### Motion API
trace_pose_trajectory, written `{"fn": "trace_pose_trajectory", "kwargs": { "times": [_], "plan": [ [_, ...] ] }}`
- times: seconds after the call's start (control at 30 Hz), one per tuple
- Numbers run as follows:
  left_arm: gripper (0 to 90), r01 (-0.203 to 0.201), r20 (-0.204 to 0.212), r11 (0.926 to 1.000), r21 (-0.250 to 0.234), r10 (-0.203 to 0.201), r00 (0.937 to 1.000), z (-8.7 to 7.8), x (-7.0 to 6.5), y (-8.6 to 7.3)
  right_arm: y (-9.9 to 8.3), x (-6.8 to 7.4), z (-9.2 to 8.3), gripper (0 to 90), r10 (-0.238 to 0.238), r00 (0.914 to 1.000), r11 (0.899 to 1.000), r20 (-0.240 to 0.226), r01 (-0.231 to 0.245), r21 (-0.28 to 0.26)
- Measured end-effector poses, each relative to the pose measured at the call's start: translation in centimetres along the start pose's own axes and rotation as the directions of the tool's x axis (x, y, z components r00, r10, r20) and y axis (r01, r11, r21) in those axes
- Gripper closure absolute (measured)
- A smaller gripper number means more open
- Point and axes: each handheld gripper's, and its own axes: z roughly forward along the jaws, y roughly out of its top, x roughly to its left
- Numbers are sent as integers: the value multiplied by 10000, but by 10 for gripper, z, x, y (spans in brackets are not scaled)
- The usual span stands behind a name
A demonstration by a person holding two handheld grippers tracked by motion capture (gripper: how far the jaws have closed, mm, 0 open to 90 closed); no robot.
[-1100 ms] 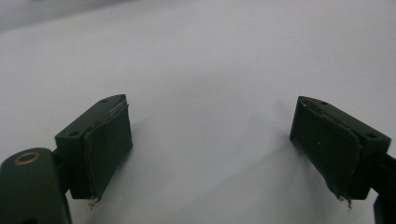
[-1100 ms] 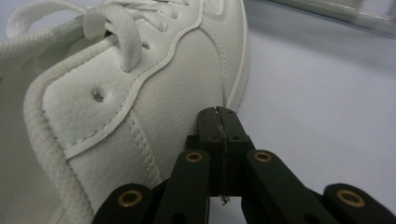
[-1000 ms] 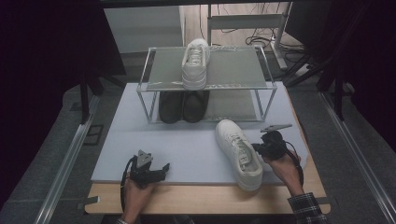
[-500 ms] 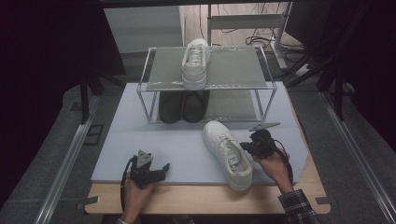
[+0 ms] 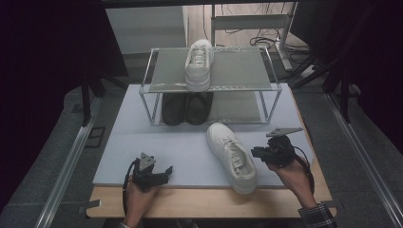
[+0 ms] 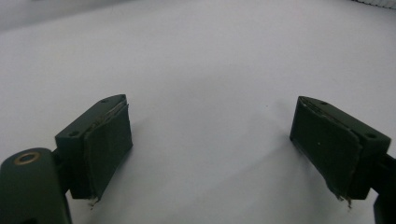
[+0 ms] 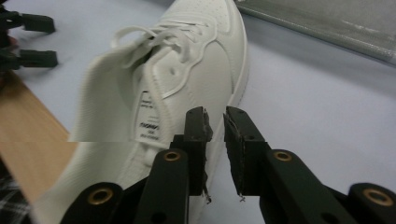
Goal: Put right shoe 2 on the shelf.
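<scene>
My right claw (image 7: pixel 215 122) wears matt black plastic with frayed rubbery pads. The white sneaker (image 7: pixel 187 70) looks like smooth leather. A matt pale mat (image 5: pixel 180 147) covers the worktop's wooden front edge (image 5: pixel 199 202).

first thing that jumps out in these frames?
The white sneaker lying loose on the pale mat, angled with its heel at the near edge, just left of the right gripper, whose jaws stand slightly apart with nothing between them. Behind it, a two-tier rack carries a matching white sneaker on top and a black pair underneath. The left gripper rests open on the mat.
</scene>
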Motion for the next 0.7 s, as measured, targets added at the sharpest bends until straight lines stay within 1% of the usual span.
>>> {"fn": "trace_pose_trajectory", "kwargs": {
  "times": [0.1, 0.2, 0.27, 0.3, 0.33, 0.4, 0.53, 0.6, 0.67, 0.7],
  "plan": [
    [121, -1, -1, 10000, 1, 1, 10000, 0, 0, 0, 0, 5, -7, 739, -36, 9997, 10000, -228, 35, -37],
    [121, -1, -2, 10000, -1, 1, 10000, 0, 0, 0, 0, 10, -8, 685, -178, 9993, 9998, -319, 178, -20],
    [121, -1, 0, 10000, 0, 1, 10000, 0, 0, 0, 0, 11, -5, 635, -190, 9988, 9998, -460, 192, 28],
    [121, -1, 0, 10000, 0, 1, 10000, 0, 0, 0, 0, 11, -5, 635, -190, 9988, 9998, -460, 192, 28],
    [121, -2, 0, 10000, 0, 2, 10000, 0, 0, 0, 0, 12, 0, 594, -177, 9987, 9998, -483, 180, 48],
    [121, -3, 0, 10000, -1, 3, 10000, 0, 0, 0, 0, 12, 6, 570, -231, 9986, 9997, -483, 236, 116],
    [121, -26, 5, 10000, 20, 26, 10000, 0, 0, 0, 1, 11, 18, 557, -144, 9982, 9997, -581, 155, 190],
    [121, -31, 4, 10000, 21, 31, 10000, 0, 0, 0, 2, 11, 23, 562, -170, 9985, 9996, -513, 182, 230],
    [121, -27, 7, 10000, 20, 27, 10000, 0, 0, 0, 2, 10, 26, 583, -107, 9983, 9996, -577, 121, 239],
    [121, -62, 5, 10000, 20, 62, 10000, 0, 0, 0, 3, 10, 27, 623, -85, 9986, 9997, -513, 97, 221]
  ]
}}
